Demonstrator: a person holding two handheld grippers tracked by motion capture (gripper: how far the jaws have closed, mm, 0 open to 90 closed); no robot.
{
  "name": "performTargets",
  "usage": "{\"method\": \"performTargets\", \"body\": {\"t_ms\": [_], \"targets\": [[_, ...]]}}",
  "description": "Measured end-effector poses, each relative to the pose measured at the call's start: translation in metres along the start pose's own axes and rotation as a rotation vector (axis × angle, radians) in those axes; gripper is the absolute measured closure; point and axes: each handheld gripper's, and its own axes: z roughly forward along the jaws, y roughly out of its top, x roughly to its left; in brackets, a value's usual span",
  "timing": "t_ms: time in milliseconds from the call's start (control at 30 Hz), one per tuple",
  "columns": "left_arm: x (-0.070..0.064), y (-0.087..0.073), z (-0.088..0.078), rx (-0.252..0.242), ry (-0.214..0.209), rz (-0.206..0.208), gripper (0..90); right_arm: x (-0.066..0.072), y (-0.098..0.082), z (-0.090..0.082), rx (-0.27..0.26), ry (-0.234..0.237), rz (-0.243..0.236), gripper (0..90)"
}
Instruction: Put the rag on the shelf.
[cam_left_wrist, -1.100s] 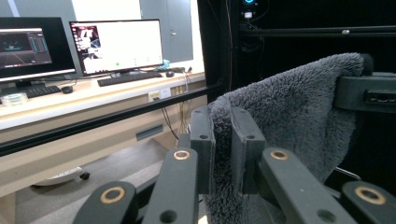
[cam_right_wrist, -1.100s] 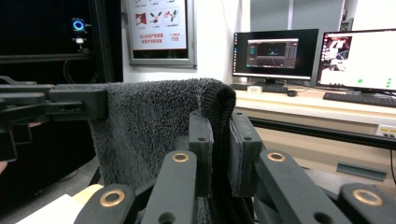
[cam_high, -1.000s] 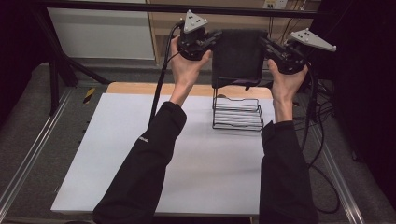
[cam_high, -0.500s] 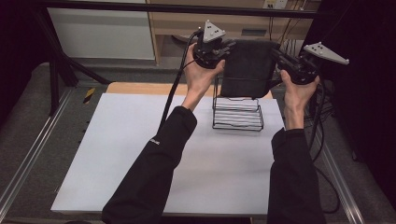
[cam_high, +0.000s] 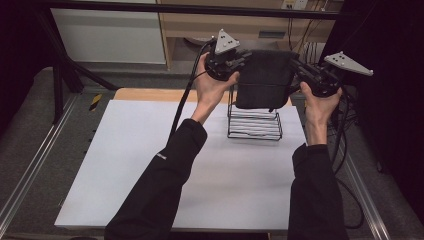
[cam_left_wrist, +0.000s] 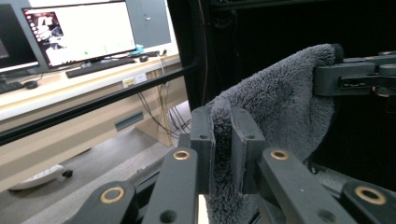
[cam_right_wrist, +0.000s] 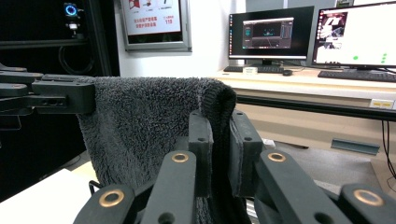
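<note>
While clamped at opposite top corners by left gripper (cam_high: 239, 62) and right gripper (cam_high: 298, 70), grey towel (cam_high: 264, 80) hung upper centre above wire rack (cam_high: 254, 125); screen writing was unreadable.

The wire rack (cam_high: 254, 119) stands directly beneath the hanging towel (cam_high: 263, 79) (white table (cam_high: 125, 165) lies bare leftward).

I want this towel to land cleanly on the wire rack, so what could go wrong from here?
1. Each claw, left and right, pinches just a top corner of the towel; the thick fluffy fabric could slip out of one and drop lopsided.
2. The towel hangs right above the rack; its lower edge may snag on the wires or bunch up on one side.
3. The light rack stands loose on the table, so a dragging towel might push or tip it.
</note>
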Motion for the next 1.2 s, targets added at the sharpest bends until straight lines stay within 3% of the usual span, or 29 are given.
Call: {"method": "performTargets", "body": {"t_ms": [600, 967, 1200], "targets": [[-0.016, -0.004, -0.012, -0.014, -0.01, 0.067, 80.6, 0.004, -0.014, -0.019, -0.048, 0.016, -0.03, 81.9], [-0.023, -0.018, -0.018, -0.021, -0.023, 0.076, 80.5, 0.01, -0.027, -0.027, -0.057, 0.02, -0.051, 81.9], [-0.03, -0.025, -0.022, -0.013, -0.039, 0.092, 80.6, 0.011, -0.039, -0.032, -0.051, 0.023, -0.042, 81.8]]}}
